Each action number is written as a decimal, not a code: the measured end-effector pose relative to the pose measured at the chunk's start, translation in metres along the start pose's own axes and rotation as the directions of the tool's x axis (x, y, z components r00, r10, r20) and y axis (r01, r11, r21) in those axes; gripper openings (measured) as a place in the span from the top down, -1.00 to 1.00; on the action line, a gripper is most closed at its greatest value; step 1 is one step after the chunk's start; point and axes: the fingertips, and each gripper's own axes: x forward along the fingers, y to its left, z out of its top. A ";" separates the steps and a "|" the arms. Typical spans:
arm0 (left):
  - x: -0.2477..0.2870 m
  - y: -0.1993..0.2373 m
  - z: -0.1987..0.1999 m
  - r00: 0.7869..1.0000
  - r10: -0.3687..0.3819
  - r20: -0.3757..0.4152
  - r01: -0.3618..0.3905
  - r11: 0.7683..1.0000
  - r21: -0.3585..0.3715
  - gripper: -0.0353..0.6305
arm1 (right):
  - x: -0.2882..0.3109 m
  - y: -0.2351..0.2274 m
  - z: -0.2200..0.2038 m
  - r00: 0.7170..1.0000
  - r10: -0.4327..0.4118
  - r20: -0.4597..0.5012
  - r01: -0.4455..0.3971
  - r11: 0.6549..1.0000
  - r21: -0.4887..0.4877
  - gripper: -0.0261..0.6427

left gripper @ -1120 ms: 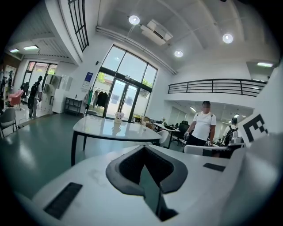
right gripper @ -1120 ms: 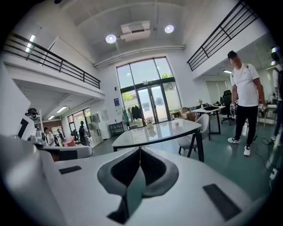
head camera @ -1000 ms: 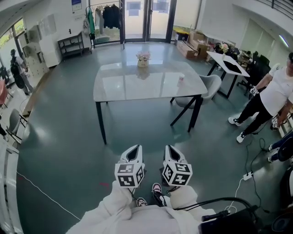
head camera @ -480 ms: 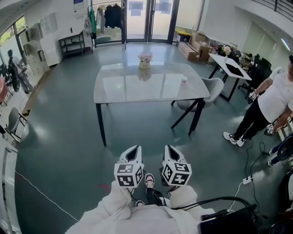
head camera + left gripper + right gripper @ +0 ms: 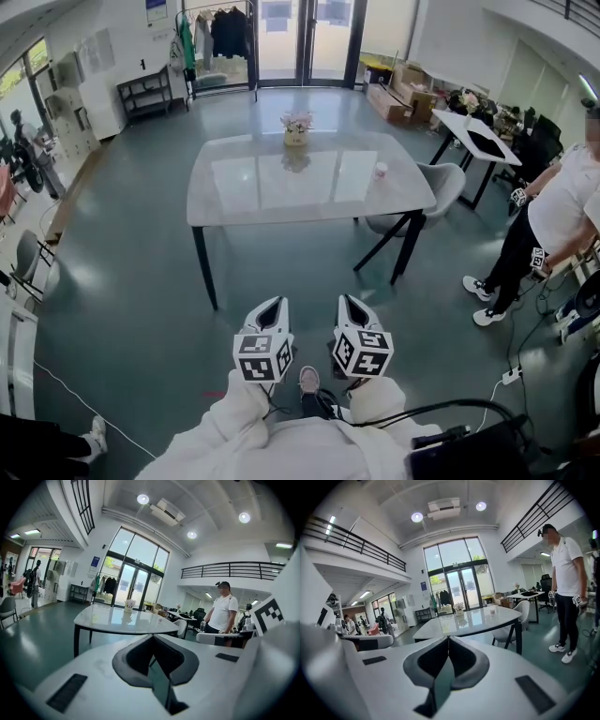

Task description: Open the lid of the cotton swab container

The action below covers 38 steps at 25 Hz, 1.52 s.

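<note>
A small white cotton swab container point(image 5: 380, 170) with a pinkish lid stands near the right edge of the glossy grey table point(image 5: 272, 183), far ahead of me. It also shows small in the right gripper view point(image 5: 492, 611). My left gripper point(image 5: 272, 309) and right gripper point(image 5: 349, 307) are held side by side low in the head view, well short of the table. Both are shut and hold nothing. In the left gripper view the jaws point(image 5: 151, 637) meet, and the same goes for the right gripper point(image 5: 448, 638).
A flower pot point(image 5: 296, 128) sits at the table's far edge. A grey chair point(image 5: 433, 187) is tucked in at the right side. A person in a white shirt point(image 5: 553, 202) stands to the right, with cables point(image 5: 514, 370) on the floor nearby. A second table point(image 5: 469, 131) stands behind.
The table has come a little nearer in the head view. The person on the right has shifted stance. Both grippers stay shut, side by side.
</note>
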 end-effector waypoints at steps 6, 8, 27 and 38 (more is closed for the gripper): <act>0.044 0.009 0.019 1.000 0.001 0.003 -0.001 1.000 -0.004 0.88 | 0.042 -0.014 0.024 1.000 0.006 0.002 -0.006 1.000 -0.008 0.74; 0.058 0.012 0.026 1.000 0.003 0.002 -0.003 1.000 -0.003 0.88 | 0.056 -0.019 0.031 1.000 0.006 -0.001 -0.006 1.000 -0.009 0.74; 0.193 0.016 0.066 1.000 -0.014 -0.002 0.014 1.000 0.013 0.88 | 0.162 -0.091 0.079 1.000 -0.017 -0.003 0.017 1.000 0.003 0.74; 0.244 0.008 0.075 1.000 -0.020 -0.014 0.020 0.999 0.034 0.88 | 0.198 -0.130 0.090 1.000 -0.022 -0.008 0.022 0.999 0.029 0.74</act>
